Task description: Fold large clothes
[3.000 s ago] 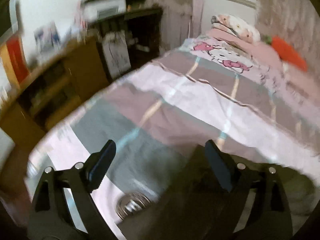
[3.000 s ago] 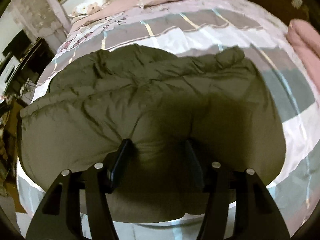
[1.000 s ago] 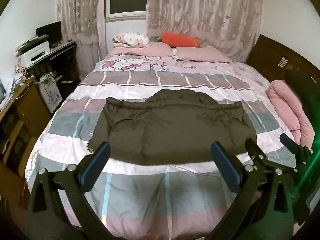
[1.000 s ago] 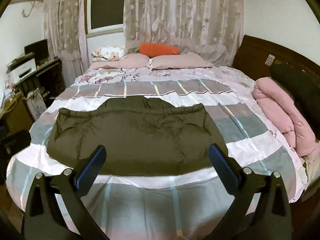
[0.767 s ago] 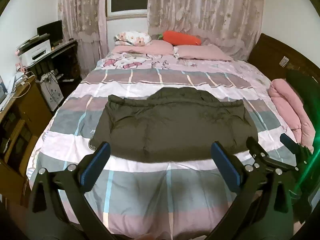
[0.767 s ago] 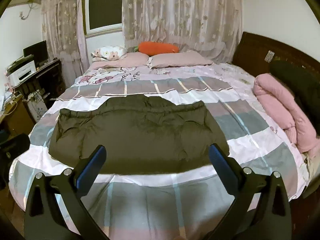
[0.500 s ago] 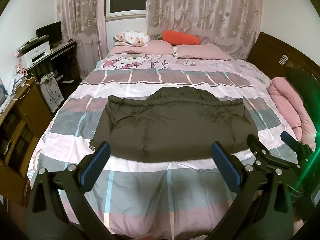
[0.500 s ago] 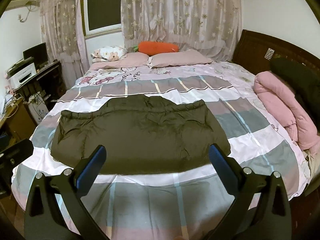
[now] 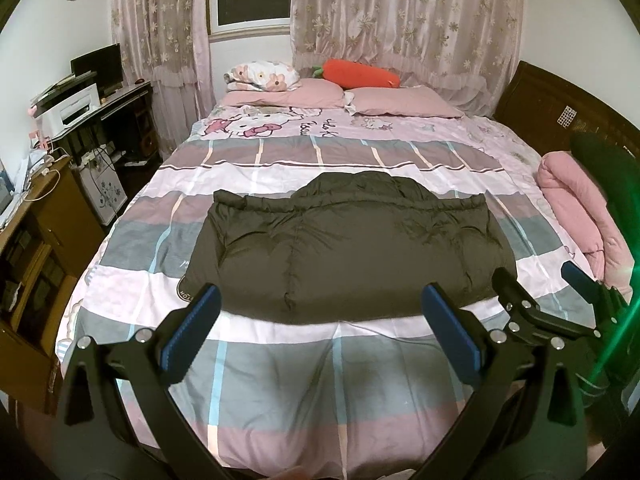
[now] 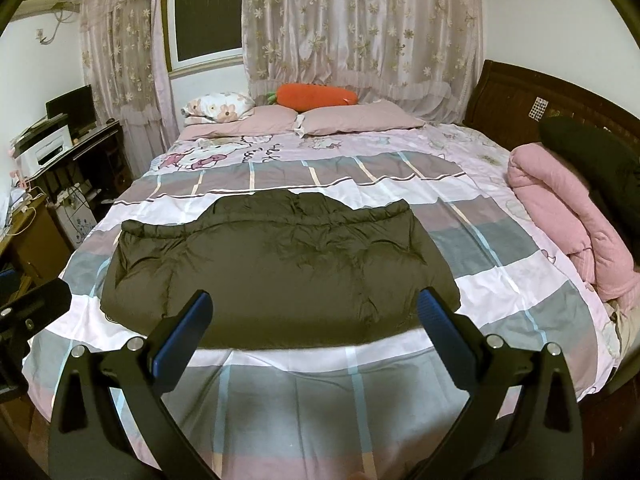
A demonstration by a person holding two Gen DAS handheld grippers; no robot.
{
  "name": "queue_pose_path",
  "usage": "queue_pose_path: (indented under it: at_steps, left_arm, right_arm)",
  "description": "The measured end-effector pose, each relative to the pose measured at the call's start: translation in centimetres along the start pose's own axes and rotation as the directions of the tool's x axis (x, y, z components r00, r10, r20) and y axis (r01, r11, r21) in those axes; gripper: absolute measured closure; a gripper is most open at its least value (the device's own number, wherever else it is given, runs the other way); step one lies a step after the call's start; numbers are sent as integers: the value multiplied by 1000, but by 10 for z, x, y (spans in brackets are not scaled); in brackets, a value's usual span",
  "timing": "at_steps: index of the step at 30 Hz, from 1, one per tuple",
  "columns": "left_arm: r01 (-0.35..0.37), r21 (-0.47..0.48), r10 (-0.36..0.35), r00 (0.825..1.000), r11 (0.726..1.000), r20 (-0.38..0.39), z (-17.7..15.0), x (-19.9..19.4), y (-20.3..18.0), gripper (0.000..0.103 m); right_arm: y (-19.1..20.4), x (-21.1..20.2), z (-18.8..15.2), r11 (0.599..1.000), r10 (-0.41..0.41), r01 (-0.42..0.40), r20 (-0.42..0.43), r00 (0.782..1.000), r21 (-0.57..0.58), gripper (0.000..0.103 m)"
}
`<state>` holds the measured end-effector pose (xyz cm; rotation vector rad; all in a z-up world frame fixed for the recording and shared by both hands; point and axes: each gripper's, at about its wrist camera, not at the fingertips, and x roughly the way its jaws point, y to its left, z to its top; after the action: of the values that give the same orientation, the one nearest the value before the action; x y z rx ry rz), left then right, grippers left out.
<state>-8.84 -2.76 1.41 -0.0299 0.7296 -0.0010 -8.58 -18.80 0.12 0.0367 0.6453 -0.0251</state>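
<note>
A dark olive puffer jacket (image 9: 348, 240) lies folded flat in the middle of the bed (image 9: 280, 360); it also shows in the right wrist view (image 10: 280, 264). My left gripper (image 9: 318, 306) is open and empty, held back above the bed's foot, apart from the jacket. My right gripper (image 10: 314, 308) is open and empty, likewise back from the jacket. The right gripper also shows at the right edge of the left wrist view (image 9: 536, 280).
The bed has a pink and grey checked cover. Pink pillows (image 10: 356, 120) and an orange carrot plush (image 10: 316, 96) lie at the head. A rolled pink quilt (image 10: 568, 216) lies at the right. A desk with a printer (image 9: 72, 108) and a wooden cabinet (image 9: 36, 240) stand left.
Three seconds ago both grippers were down at the jacket. They have since pulled back to the foot of the bed. Over the last second the views barely shift.
</note>
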Motion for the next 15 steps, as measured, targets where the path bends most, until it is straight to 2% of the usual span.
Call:
queue_pose_path:
  at_steps: [15]
  left_arm:
    - [15, 7, -15, 1000, 1000, -10, 0, 1, 3, 2]
  right_arm:
    - [4, -1, -2, 1000, -5, 5, -3, 1000, 4, 1]
